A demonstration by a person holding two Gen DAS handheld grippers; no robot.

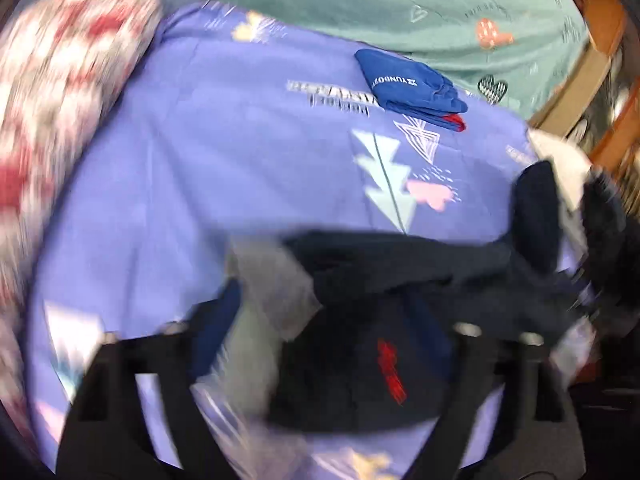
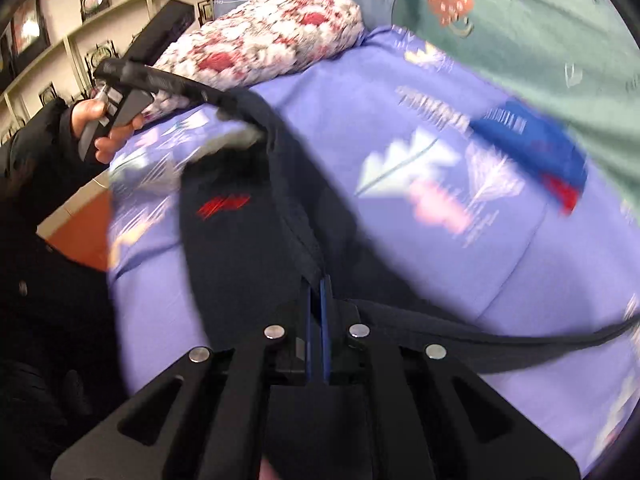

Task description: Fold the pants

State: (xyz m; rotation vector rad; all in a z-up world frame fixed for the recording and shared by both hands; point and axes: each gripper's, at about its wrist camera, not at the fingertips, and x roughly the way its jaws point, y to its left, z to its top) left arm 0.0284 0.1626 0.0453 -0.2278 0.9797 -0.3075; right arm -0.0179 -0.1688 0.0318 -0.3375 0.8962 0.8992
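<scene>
Nearest you in the right wrist view, your right gripper [image 2: 318, 292] is clenched on a seamed edge of the dark navy pants [image 2: 240, 248], its blue pads pressed together with the cloth pinched between them. From there the pants run toward 11 o'clock across the purple printed bedspread [image 2: 400, 240], a red embroidered logo [image 2: 222, 205] showing on the fabric, and a dark band trails off toward 3 o'clock.

In the left wrist view, your left gripper [image 1: 320, 320] has pants [image 1: 400, 268] bunched between its fingers, but the blur keeps me from telling whether it is clamped. The same red logo [image 1: 392, 372] sits low between the fingers.

Farther out at 10 o'clock in the right view, your left hand [image 2: 104, 128] grips that gripper's handle with the waistband lifted off the bed.

Beyond, a folded blue garment [image 1: 412, 86] lies on the bedspread at 1 o'clock, just beside the teal blanket [image 1: 440, 8]. A red-and-white floral pillow [image 2: 272, 40] rests at 11 o'clock.
</scene>
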